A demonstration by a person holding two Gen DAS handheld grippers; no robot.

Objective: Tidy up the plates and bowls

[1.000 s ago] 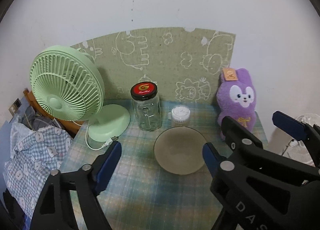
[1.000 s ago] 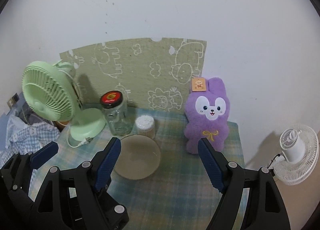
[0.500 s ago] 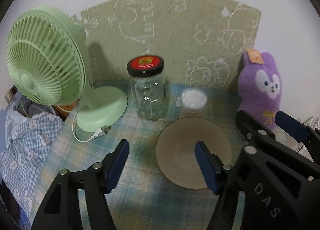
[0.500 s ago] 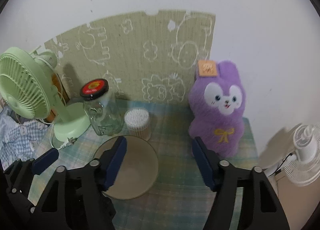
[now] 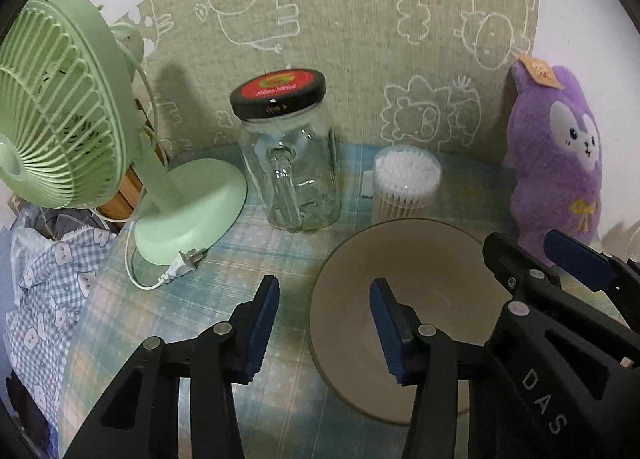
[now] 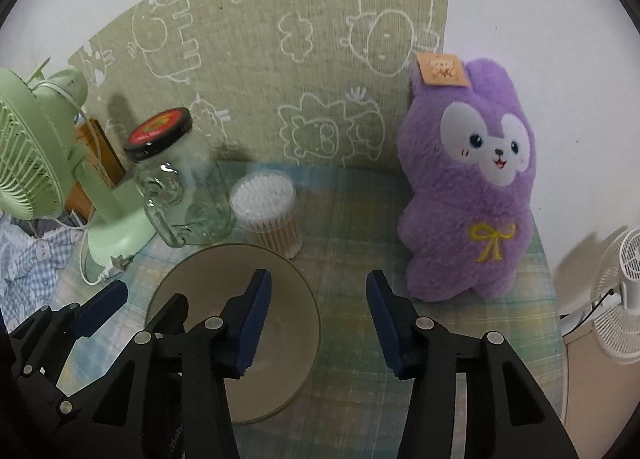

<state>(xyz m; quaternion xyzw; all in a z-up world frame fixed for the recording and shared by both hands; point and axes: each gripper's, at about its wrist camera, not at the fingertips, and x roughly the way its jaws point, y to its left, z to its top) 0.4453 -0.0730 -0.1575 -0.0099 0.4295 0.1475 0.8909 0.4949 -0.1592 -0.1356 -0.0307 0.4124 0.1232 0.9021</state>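
Beige bowl [image 5: 404, 299]: stood upright on the table [image 5: 192, 299], near its middle, just in front of the swab tub and the jar; nothing in it.
Left gripper [image 5: 324, 319]: hung over the bowl's left rim, one finger inside the rim line, the other over the cloth to its left. Jaws had just been closing; pads not pressing on anything, rim between them but untouched as far as could be seen.
Right gripper [image 6: 318, 319]: straddled the bowl's right rim, left finger over the bowl, right finger over bare cloth. Jaws had just been closing too; still released, no contact seen.
Table cover: pale blue-green checked cloth.
Glass jar [image 5: 290, 155]: upright behind the bowl, handle facing the camera, black lid with red top, looked empty.
Cotton swab tub [image 5: 406, 183]: upright, just right of the jar, close to the bowl's far rim.
Green desk fan [image 5: 60, 115]: at the table's left, base beside the jar, white plug lying loose on the cloth.
Purple plush rabbit [image 6: 468, 179]: upright at the right, back against the wall.
Backdrop: green mat [image 6: 280, 59] with white animal outlines, propped against the wall.
White fan [image 6: 624, 291]: off the table, far right.
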